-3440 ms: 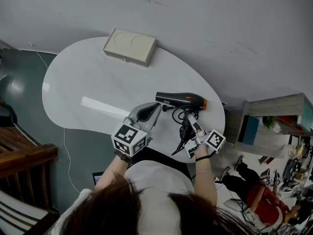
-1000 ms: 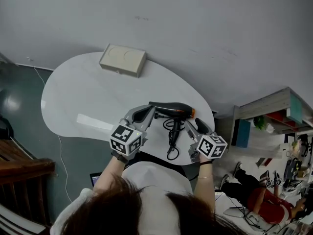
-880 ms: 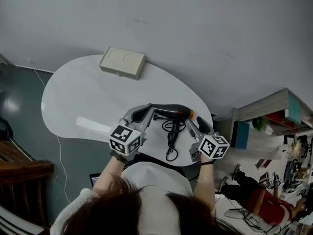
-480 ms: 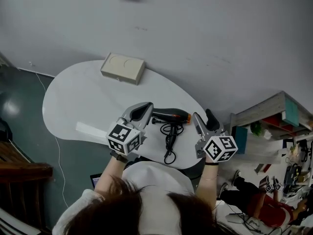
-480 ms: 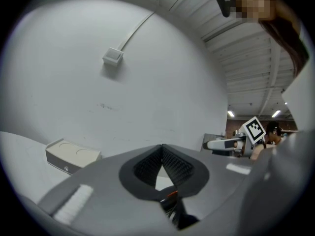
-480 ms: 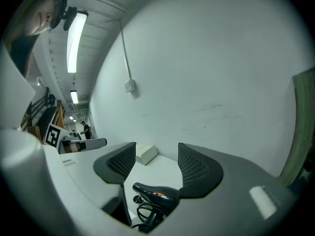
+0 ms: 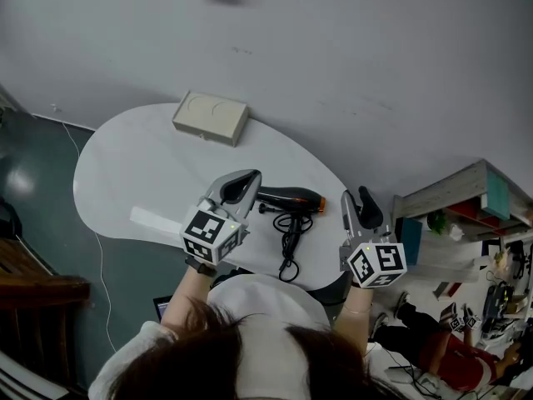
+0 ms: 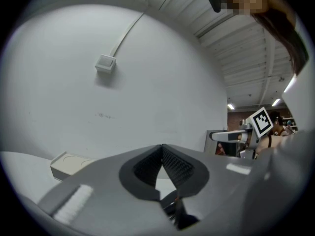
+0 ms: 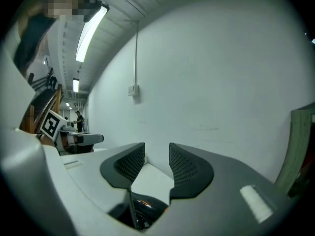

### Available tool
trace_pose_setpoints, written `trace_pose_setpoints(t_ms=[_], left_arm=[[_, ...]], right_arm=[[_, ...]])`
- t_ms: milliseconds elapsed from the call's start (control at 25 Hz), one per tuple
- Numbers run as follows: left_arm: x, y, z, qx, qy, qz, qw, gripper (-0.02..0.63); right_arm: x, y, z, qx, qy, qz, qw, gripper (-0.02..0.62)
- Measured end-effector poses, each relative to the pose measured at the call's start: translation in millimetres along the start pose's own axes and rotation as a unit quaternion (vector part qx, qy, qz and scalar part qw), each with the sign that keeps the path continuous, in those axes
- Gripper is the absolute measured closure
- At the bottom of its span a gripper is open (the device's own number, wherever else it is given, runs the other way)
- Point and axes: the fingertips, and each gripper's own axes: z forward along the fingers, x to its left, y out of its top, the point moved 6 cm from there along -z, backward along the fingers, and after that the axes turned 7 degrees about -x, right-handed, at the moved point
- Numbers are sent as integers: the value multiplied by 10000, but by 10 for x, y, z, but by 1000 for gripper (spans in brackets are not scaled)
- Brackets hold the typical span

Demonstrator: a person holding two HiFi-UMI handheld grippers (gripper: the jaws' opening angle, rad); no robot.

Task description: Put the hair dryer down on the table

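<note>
Left gripper view: tongs point(image 8: 161, 150) together, empty

Hair dryer point(image 7: 287, 196): black barrel w/ orange end to the right, lying on its side on white worktop point(image 7: 150, 165) nr front edge, black cord point(image 7: 290, 240) looped loosely toward that edge.

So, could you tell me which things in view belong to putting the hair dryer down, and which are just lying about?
Part of the job: hair dryer, lying on the table; its black cord; white table.
Just lying about: beige box at the table's far edge; shelf unit to the right.
</note>
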Motion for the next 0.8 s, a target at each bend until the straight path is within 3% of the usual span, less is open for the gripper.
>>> trace_pose_setpoints(t_ms=[440,800], left_arm=[[-19,-51,86,134,-145,-45,9998,548],[49,-94,84,163,-121,-124,9997,548]], right_arm=[[-71,-29,-92,-266,-307,-99,9991,589],[-33,-101,-46,-153,-314,-78,9994,594]])
